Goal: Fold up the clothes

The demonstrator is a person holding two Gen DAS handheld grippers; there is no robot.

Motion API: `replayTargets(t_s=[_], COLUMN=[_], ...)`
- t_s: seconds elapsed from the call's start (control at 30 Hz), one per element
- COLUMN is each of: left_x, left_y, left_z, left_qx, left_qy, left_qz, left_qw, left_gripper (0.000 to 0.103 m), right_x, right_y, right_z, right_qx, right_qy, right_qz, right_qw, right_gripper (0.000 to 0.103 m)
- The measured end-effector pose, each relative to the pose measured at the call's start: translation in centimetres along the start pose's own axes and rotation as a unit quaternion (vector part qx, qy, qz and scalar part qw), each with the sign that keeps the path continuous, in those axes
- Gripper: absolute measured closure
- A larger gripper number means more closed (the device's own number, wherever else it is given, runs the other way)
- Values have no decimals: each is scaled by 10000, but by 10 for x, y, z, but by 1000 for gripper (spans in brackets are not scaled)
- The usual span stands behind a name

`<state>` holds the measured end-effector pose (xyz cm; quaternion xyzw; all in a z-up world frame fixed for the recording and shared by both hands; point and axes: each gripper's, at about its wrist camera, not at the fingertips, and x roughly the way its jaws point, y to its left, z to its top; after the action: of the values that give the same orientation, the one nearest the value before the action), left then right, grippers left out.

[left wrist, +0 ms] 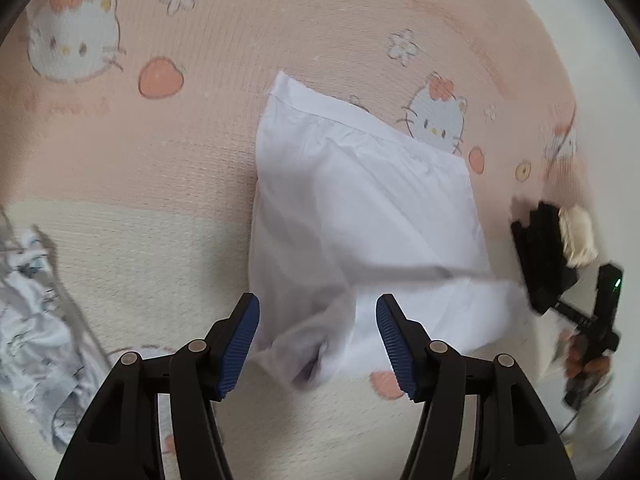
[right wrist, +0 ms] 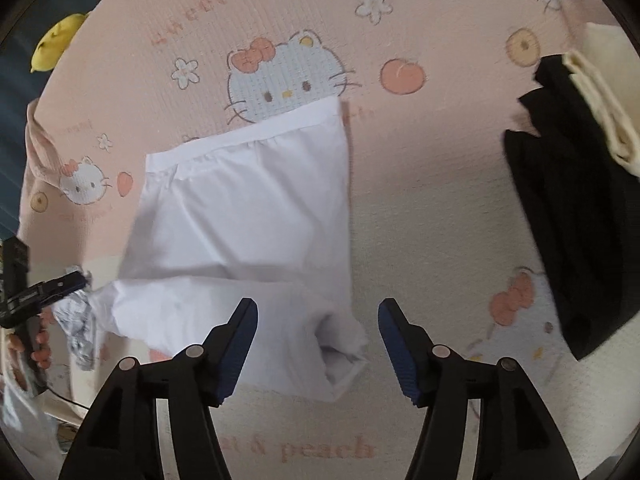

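Your left gripper (left wrist: 318, 344) and right gripper (right wrist: 318, 346) both hung with fingers apart, holding nothing. The white garment (right wrist: 248, 216) lay just ahead of both, its lower part doubled across, so partly folded. Folded dark clothes (right wrist: 568, 216) sat off to your right gripper's right; a crumpled printed piece (left wrist: 36, 320) waited left.

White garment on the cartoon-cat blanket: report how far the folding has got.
Done: a black folded garment with a cream one on it lies to the right. In hand: the white garment lies partly folded, lower end doubled over; both grippers, left and right, hover with jaws open, holding nothing. Left: finishing this fold, then the crumpled patterned garment.
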<state>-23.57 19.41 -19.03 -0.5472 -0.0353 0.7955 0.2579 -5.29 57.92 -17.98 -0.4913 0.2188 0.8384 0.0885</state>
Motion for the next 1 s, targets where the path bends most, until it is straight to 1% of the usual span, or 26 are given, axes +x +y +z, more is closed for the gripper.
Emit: replayTargets(t_s=[0.03, 0.13, 0.23, 0.33, 0.4, 0.47, 0.5, 0.63, 0.73, 0.77, 0.8, 0.83, 0.87, 0.9, 0.93, 0.97, 1.0], left_x=[0, 17, 21, 30, 37, 41, 43, 44, 48, 48, 49, 49, 50, 50, 51, 51, 50], left_y=[-4, -15, -22, -28, -29, -28, -28, -27, -20, -16, -12, -7, -3, 3, 8, 10, 12], left_z=[-7, -19, -33, -38, -37, -34, -33, -32, -32, -32, -31, -30, -29, -27, -26, -25, -23], left_qx=[130, 502, 840, 1093, 1101, 1106, 1101, 1156, 1025, 920, 778, 637, 483, 283, 113, 55, -4], left_qy=[-48, -123, -128, -169, -91, -48, -73, -272, -314, -326, -330, -335, -332, -304, -280, -270, -261], left_qz=[104, 400, 629, 781, 849, 816, 812, 726, 574, 535, 460, 385, 317, 278, 249, 252, 255], left_qw=[9998, 9979, 9944, 9908, 9902, 9905, 9906, 9903, 9926, 9938, 9954, 9967, 9978, 9987, 9992, 9993, 9993], left_gripper=[45, 45, 45, 45, 45, 45, 45, 45, 45, 48, 53, 68, 79, 82, 87, 90, 90], right_x=[1, 8, 14, 22, 26, 31, 33, 39, 44, 47, 50, 52, 53, 55, 57, 58, 60], right_y=[-1, -2, 2, 6, 9, 12, 12, 11, 9, 9, 11, 12, 14, 15, 17, 15, 13], right_z=[-6, -22, -29, -30, -29, -28, -28, -27, -26, -26, -26, -26, -26, -25, -25, -24, -23], right_qx=[-37, -134, -179, -322, -467, -647, -649, -522, -426, -394, -399, -419, -439, -458, -478, -402, -291], right_qy=[-25, -42, -29, -139, -216, -272, -288, -338, -375, -310, -258, -222, -186, -150, -114, -64, -8], right_qz=[-21, -61, -45, -126, -223, -288, -242, 64, 293, 366, 367, 341, 316, 290, 265, 283, 319], right_qw=[10000, 9999, 9998, 9993, 9984, 9971, 9972, 9980, 9980, 9981, 9982, 9983, 9984, 9984, 9984, 9988, 9991], right_gripper=[41, 41, 41, 41, 41, 41, 41, 41, 42, 49, 60, 64, 77, 96, 96, 96, 96])
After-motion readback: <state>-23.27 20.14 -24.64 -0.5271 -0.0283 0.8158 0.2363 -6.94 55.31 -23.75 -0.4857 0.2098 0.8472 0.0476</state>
